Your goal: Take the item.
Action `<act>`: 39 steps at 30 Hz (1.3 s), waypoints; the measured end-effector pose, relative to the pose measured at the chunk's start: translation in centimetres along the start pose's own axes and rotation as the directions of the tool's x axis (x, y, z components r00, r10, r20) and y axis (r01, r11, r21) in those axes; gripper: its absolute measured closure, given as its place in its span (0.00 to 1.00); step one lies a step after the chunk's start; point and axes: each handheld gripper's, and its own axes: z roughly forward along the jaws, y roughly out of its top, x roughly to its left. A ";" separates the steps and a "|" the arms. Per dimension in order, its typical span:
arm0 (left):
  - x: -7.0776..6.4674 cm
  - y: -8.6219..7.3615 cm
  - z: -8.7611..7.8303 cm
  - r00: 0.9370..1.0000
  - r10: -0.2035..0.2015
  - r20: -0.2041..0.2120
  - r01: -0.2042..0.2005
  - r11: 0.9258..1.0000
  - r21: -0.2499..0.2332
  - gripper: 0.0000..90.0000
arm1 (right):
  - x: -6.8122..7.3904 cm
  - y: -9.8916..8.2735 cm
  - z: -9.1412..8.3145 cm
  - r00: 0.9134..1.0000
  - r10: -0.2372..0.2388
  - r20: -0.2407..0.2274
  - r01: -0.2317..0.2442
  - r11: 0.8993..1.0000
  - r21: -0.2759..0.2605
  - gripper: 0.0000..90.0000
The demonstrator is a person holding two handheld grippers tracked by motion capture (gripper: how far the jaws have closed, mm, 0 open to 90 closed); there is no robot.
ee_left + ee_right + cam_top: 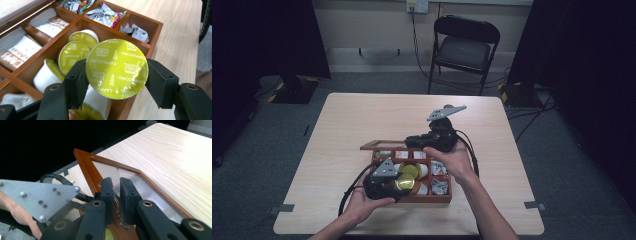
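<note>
Over the box (152,26) | left tongs (116,75) grip capsule (116,68) | right tongs (117,192) clamp lid (86,168)

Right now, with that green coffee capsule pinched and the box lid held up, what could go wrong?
The left gripper holds the cappuccino capsule only by its rim, so it might slip back among the capsules below. The right gripper clamps the glazed lid at its frame edge; if that slips, the lid could drop onto the left gripper.

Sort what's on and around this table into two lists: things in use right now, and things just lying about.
In use:
left gripper, shut on green-foil cappuccino capsule
right gripper, clamped on glass-paned lid
compartmented wooden box

Lying about:
brown sachets
white foil packets
black folding chair
</note>
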 end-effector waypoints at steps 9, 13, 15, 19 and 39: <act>0.4 -1.8 -2.0 1.000 -0.022 -0.022 0.022 1.000 -0.005 0.42 | 0.0 0.0 0.0 1.000 0.001 -0.001 -0.001 1.000 -0.001 0.91; 0.8 -2.4 -2.8 0.998 -0.045 -0.037 0.044 0.999 -0.025 0.42 | 0.0 0.0 0.0 1.000 0.000 0.000 0.000 1.000 -0.001 0.91; 1.1 -2.7 -3.0 0.996 -0.075 -0.048 0.074 0.997 -0.027 0.42 | 0.0 0.0 0.0 1.000 0.000 0.000 0.000 1.000 -0.001 0.91; 1.8 -3.1 -3.9 0.994 -0.090 -0.060 0.088 0.995 -0.044 0.42 | 0.0 0.0 0.0 1.000 0.000 0.000 0.000 1.000 -0.001 0.91; 4.9 -4.4 -6.8 0.977 -0.166 -0.134 0.154 0.983 -0.100 0.42 | 0.0 0.0 0.0 1.000 0.001 0.000 -0.001 1.000 -0.001 0.91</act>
